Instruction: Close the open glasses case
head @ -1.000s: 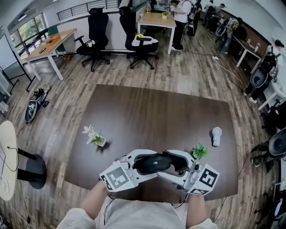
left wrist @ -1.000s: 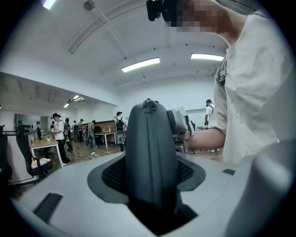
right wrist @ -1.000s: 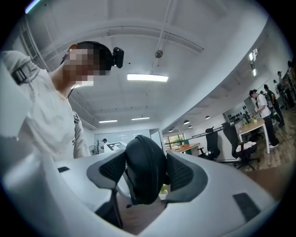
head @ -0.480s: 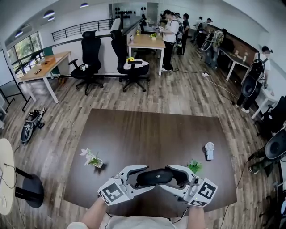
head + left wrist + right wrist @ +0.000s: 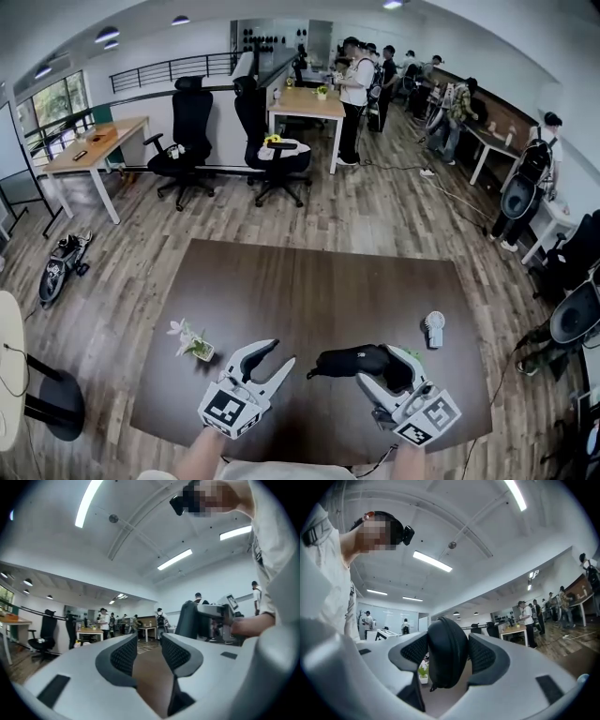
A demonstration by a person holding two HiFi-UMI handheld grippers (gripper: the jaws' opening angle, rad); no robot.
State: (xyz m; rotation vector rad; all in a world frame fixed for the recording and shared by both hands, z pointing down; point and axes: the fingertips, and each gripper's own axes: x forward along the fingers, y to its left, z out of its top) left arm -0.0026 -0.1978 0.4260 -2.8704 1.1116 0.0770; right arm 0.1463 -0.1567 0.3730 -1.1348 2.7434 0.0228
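Case (image 5: 347, 359) looks shut, clamped in the right claw (image 5: 382, 367) alone. Left claw (image 5: 279, 353) has let go and drawn left, its empty jaws narrowing yet apart; closing seems done.

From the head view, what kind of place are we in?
Probably an open-plan office or lab workspace: black office chairs beside wooden desks, several people standing at benches further back, and a dark worktable in the foreground.

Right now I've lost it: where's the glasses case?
Head view, lower right: glasses case clamped in the jaws of the right gripper, between the left gripper and the white fan.
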